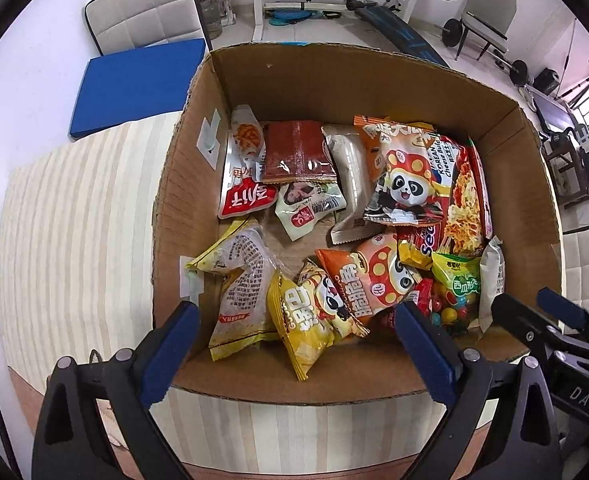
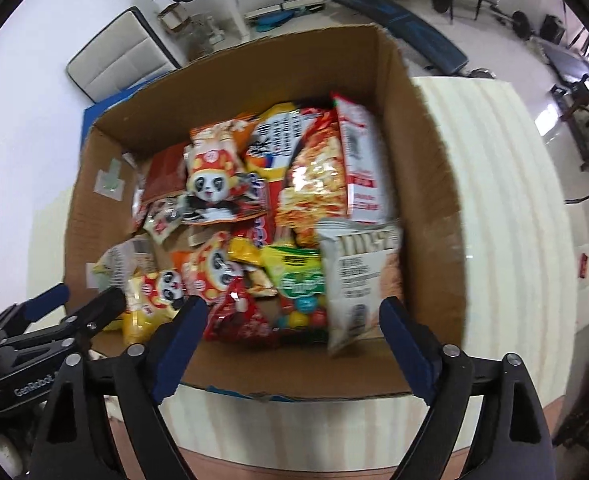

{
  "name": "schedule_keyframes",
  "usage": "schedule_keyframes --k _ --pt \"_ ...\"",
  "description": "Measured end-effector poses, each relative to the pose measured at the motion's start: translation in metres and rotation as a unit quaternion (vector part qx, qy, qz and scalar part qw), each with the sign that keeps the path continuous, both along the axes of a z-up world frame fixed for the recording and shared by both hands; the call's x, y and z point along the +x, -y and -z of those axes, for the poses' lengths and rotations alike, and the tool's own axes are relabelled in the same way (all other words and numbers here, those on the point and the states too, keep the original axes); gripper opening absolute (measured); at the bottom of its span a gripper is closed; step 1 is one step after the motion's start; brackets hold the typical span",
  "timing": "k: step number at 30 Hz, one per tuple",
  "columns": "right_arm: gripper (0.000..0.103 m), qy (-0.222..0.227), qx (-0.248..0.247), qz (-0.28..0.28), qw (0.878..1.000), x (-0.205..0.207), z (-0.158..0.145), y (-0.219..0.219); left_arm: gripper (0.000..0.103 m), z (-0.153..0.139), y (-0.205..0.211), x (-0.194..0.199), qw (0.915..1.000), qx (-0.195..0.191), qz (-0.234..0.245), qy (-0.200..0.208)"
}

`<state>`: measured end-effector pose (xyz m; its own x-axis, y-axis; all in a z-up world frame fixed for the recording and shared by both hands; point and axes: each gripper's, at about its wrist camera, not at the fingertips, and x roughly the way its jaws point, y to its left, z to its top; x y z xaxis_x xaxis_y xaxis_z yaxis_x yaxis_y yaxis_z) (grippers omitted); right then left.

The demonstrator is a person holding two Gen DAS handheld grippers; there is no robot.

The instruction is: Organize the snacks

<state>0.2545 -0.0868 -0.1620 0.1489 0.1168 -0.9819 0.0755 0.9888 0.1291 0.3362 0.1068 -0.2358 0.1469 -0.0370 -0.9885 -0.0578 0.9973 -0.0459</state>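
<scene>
Both claws hang over the near wall of the cardboard box point(image 1: 294, 388): our right claw point(image 2: 292, 344) has its jaws spread wide with nothing gripped, a grey-white packet point(image 2: 356, 280) leaning loose on the box's right wall just past them, which we judge freshly dropped so it stacks on edge. Our left claw point(image 1: 294, 344) is likewise apart and empty, pointing straight down above the yellow bags point(image 1: 302, 320) by that near wall, we reckon ready for another pick. Farther into the box the panda bags point(image 1: 404, 184), noodle pack point(image 1: 464, 200) and brown sachet point(image 1: 294, 152) lie heaped toward the far wall.
</scene>
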Motion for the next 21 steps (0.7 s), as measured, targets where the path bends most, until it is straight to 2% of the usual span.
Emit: schedule_keyframes --k 9,15,21 --pt "0.094 0.031 -0.026 -0.001 0.999 -0.015 -0.033 0.009 0.100 -0.025 0.007 -0.012 0.9999 0.004 0.003 0.016" --pt "0.095 0.070 -0.032 0.001 0.997 -0.043 -0.074 0.015 0.100 -0.062 0.010 -0.040 0.9988 0.006 -0.003 0.049" --pt "0.095 0.112 -0.034 0.000 0.993 -0.089 -0.125 0.023 0.100 -0.113 0.016 -0.082 0.9957 0.008 -0.006 0.092"
